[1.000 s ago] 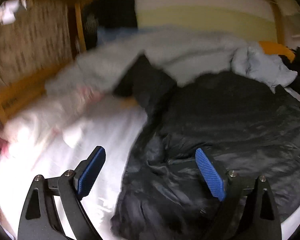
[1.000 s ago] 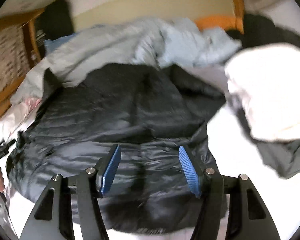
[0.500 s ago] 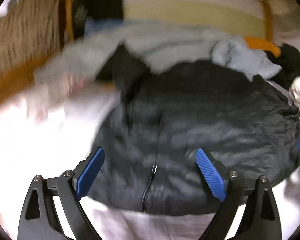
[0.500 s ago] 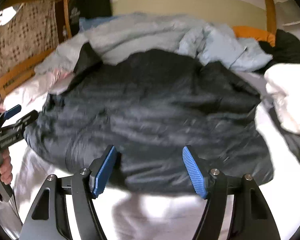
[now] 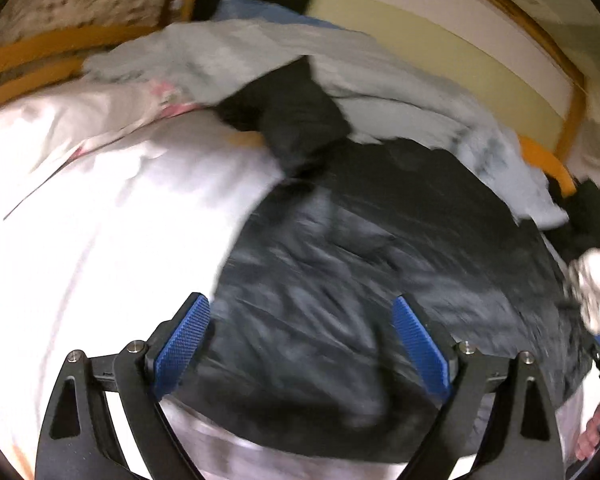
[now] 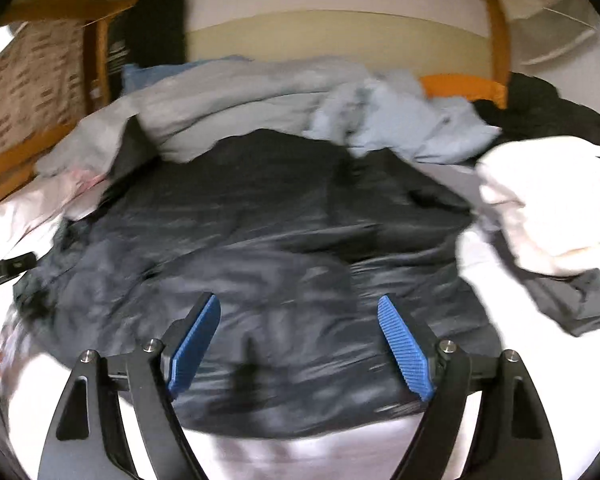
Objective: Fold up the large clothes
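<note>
Left wrist: blurred black jacket (image 5: 380,264), hem cut off.

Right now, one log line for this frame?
jacket: flat on bed | left tool: open, empty | right tool: just opening, empty

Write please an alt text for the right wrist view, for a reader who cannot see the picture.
A dark puffy jacket lies spread on a white bed sheet, and the open right tool, its jaws just widened, hangs above the jacket's near hem with nothing gripped. Behind the jacket are heaped pale grey and blue clothes; a folded white garment lies at right.
</note>
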{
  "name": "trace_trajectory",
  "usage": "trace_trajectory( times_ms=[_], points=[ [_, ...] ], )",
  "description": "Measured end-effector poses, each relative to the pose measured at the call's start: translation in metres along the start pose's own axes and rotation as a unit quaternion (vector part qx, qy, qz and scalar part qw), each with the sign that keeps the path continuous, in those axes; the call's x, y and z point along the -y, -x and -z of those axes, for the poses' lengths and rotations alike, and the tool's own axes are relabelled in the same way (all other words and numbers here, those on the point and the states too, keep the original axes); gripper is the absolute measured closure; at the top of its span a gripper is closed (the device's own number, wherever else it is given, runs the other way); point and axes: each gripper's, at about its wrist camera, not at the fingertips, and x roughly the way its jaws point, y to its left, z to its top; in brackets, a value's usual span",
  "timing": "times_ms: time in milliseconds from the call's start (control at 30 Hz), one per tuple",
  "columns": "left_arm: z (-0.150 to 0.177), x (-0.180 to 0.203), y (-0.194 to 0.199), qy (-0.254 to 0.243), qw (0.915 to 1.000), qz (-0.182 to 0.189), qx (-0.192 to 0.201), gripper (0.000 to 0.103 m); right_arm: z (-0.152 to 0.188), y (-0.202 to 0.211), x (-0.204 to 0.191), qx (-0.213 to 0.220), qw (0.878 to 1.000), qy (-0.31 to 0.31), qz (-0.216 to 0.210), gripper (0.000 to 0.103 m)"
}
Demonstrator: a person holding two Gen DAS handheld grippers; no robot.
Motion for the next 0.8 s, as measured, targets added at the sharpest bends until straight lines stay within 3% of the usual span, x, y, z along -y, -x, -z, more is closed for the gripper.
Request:
trace_trajectory(
  times_ms=[67, 167, 267, 333, 367, 433, 533, 567, 667, 700, 733, 800],
  points=[
    [-0.007, -0.019, -0.001, 0.033, 0.9991, -0.025, -0.001, 0.011, -0.008, -0.001, 0.018, 0.004, 1.0, -0.012, 0.025, 0.02],
    [-0.009, -0.031, 0.002, 0.051, 0.9984, -0.025, 0.004, 0.012, -0.022, 0.001, 0.051, 0.01, 0.997, -0.028, 0.072, 0.02],
    [-0.01, -0.028, -0.001, 0.022, 0.9996, -0.016, 0.004, 0.028, -0.03, -0.001, 0.082, 0.003, 0.994, -0.048, 0.096, 0.02],
    [-0.008, -0.024, -0.007, 0.014, 0.9997, 0.013, -0.019, 0.062, -0.033, -0.007, 0.102, -0.023, 0.993, -0.066, 0.094, 0.02],
    [-0.007, -0.023, -0.013, 0.019, 0.9984, 0.034, -0.04, 0.069, -0.03, -0.014, 0.109, -0.049, 0.993, -0.073, 0.081, 0.02],
    [-0.003, -0.025, -0.018, 0.038, 0.9956, 0.059, -0.062, 0.075, -0.015, -0.026, 0.118, -0.095, 0.989, -0.094, 0.063, 0.022],
    [0.0, -0.02, -0.013, 0.025, 0.9958, 0.064, -0.061, 0.075, 0.003, -0.021, 0.133, -0.104, 0.982, -0.159, 0.017, 0.027],
    [0.0, -0.018, -0.012, 0.02, 0.9953, 0.071, -0.063, 0.075, 0.006, -0.019, 0.135, -0.103, 0.98, -0.171, 0.0, 0.033],
    [0.005, -0.008, -0.015, -0.006, 0.9938, 0.085, -0.071, 0.075, 0.003, -0.023, 0.136, -0.113, 0.981, -0.158, -0.021, 0.068],
    [0.008, -0.006, -0.017, -0.011, 0.9939, 0.083, -0.072, 0.078, 0.003, -0.027, 0.133, -0.119, 0.982, -0.145, -0.019, 0.074],
    [0.009, -0.005, -0.02, -0.016, 0.9944, 0.077, -0.071, 0.089, 0.003, -0.029, 0.129, -0.12, 0.983, -0.139, -0.012, 0.077],
    [0.009, -0.004, -0.019, -0.019, 0.9964, 0.055, -0.061, 0.101, 0.001, -0.032, 0.122, -0.118, 0.986, -0.121, -0.002, 0.093]
  ],
)
